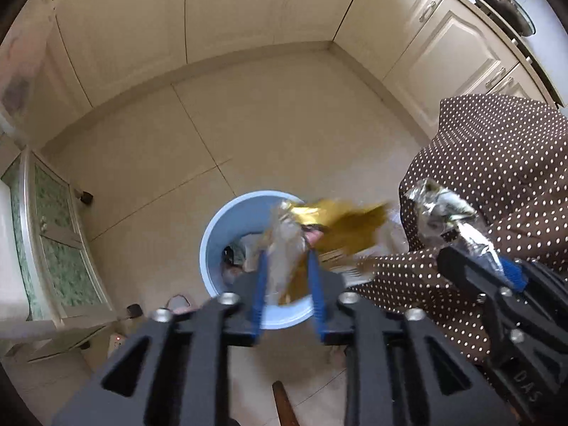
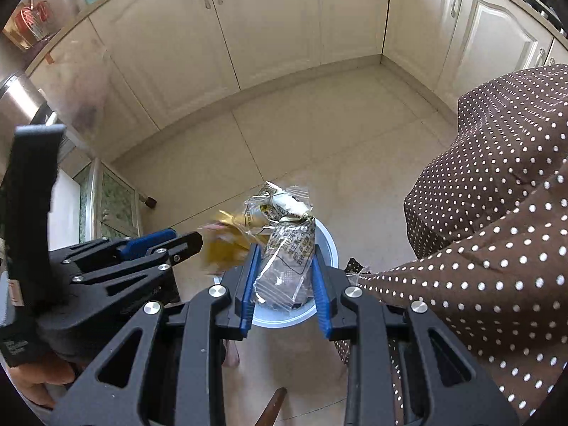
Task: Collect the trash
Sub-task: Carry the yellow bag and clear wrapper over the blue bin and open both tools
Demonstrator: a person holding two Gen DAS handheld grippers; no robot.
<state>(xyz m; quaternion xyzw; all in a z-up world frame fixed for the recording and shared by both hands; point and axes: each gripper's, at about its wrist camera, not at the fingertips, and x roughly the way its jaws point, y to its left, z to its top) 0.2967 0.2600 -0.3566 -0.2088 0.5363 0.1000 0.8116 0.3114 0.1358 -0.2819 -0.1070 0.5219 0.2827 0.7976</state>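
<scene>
A light blue bin (image 1: pixel 213 248) stands on the tiled floor right under both grippers; its rim (image 2: pixel 330 245) also shows in the right wrist view. My left gripper (image 1: pixel 287 259) is above the bin's mouth with its blue fingers apart. A blurred gold and clear wrapper (image 1: pixel 340 223) hangs loosely between and beyond them. My right gripper (image 2: pixel 284 259) is shut on a crumpled clear printed wrapper (image 2: pixel 287 245) over the bin. From the left wrist view that gripper (image 1: pixel 475 252) sits to the right with its silvery wrapper (image 1: pixel 443 209).
Cream kitchen cabinets (image 1: pixel 230 10) line the far walls. A small cabinet with green glass doors (image 1: pixel 53 230) stands at the left. The person's brown polka-dot clothing (image 1: pixel 497 177) fills the right. A brown wooden handle (image 1: pixel 282 404) pokes in at the bottom.
</scene>
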